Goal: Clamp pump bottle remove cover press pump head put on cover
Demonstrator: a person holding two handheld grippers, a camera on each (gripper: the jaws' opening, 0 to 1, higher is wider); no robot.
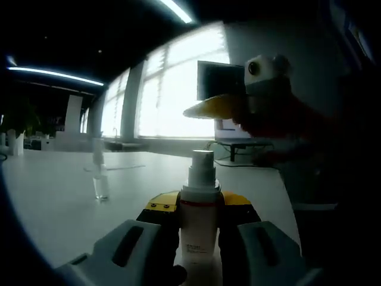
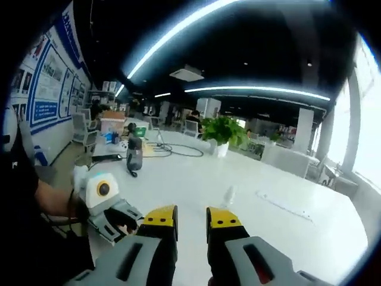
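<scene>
A white pump bottle point(image 1: 198, 229) with a red band stands upright between the yellow-tipped jaws of my left gripper point(image 1: 199, 205), which is shut on its body. Its pump head point(image 1: 202, 164) is bare. A clear cover point(image 1: 101, 187) stands on the white table point(image 1: 53, 196) to the left, apart from the bottle, and it looks like the small clear cover point(image 2: 228, 195) ahead of my right gripper point(image 2: 191, 219). That gripper is open with nothing between its jaws. It hovers high in the left gripper view as the right gripper point(image 1: 217, 107). A hand holds the left gripper point(image 2: 113, 214).
A potted plant point(image 2: 223, 131) stands at the far side of the table point(image 2: 286, 238). A black device point(image 2: 134, 155) and cables point(image 2: 172, 149) lie at the back left. A dark monitor point(image 1: 217, 80) stands before bright windows. Chairs and desks fill the room behind.
</scene>
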